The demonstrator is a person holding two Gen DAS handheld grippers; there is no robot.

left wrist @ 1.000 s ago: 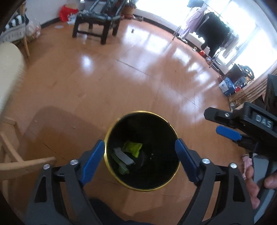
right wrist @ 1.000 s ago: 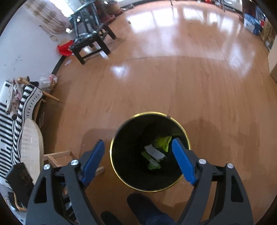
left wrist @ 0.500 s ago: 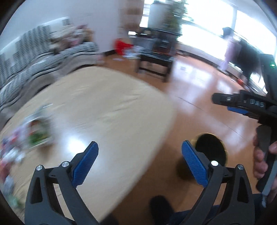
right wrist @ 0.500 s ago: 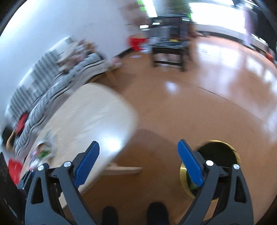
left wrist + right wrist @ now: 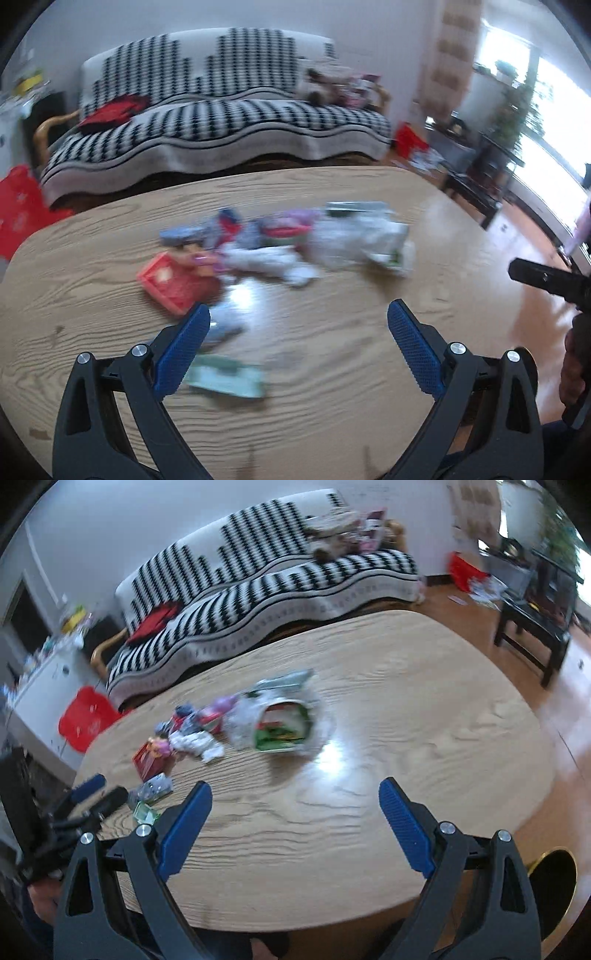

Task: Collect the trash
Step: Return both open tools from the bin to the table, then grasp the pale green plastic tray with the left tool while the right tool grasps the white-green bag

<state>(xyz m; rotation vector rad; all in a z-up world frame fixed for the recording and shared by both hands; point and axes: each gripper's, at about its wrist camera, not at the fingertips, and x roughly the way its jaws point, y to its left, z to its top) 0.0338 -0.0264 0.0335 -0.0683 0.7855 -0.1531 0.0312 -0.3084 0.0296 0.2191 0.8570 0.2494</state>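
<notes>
Several pieces of trash lie on a wooden table (image 5: pixel 369 424): a red box (image 5: pixel 171 286), a pale green packet (image 5: pixel 225 378), white crumpled paper (image 5: pixel 266 260) and a large clear and green wrapper (image 5: pixel 360 240). My left gripper (image 5: pixel 298 339) is open and empty above the table's near part, with the green packet by its left finger. My right gripper (image 5: pixel 293 812) is open and empty over the table (image 5: pixel 406 738); the large wrapper (image 5: pixel 282 723) lies ahead of it. The black bin with a gold rim (image 5: pixel 554 882) stands on the floor at the lower right.
A black-and-white striped sofa (image 5: pixel 221 122) stands behind the table, with a red cushion (image 5: pixel 110 110) on it. A dark low table (image 5: pixel 532 627) stands to the right on the wooden floor. A red bag (image 5: pixel 86 716) lies left of the sofa.
Both grippers have swung up and left from over the bin to over the table. The trash on the table has come into view. Both stay open and empty.
</notes>
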